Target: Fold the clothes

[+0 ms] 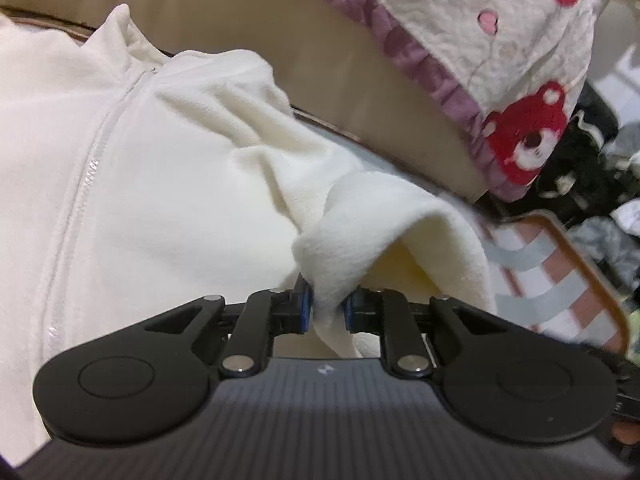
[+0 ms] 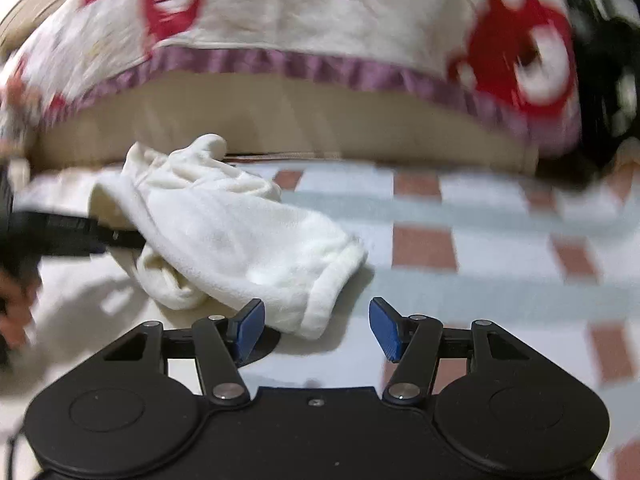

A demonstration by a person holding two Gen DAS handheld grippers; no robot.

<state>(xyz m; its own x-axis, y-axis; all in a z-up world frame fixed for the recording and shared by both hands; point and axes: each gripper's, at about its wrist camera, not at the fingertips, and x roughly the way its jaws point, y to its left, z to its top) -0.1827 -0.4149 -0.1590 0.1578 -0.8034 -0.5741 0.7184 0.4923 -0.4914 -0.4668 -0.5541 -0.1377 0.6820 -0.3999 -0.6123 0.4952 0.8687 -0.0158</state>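
Left hand-held gripper [image 1: 328,312] clamps cream fleece jacket [image 1: 140,168] sleeve; right hand-held gripper [image 2: 317,330] open beside cuff [image 2: 320,300]. Probably sleeve fold: lay flat, avoid bunching.

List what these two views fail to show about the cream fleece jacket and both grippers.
- Left wrist view: the left gripper is shut on the sleeve; its pads are buried in fabric.
- Left wrist view: the cream fleece jacket runs off the left edge, hem unseen.
- Right wrist view: the quilt is motion-blurred, print unclear.
- Right wrist view: the right gripper is open; the sleeve cuff hides any contact.
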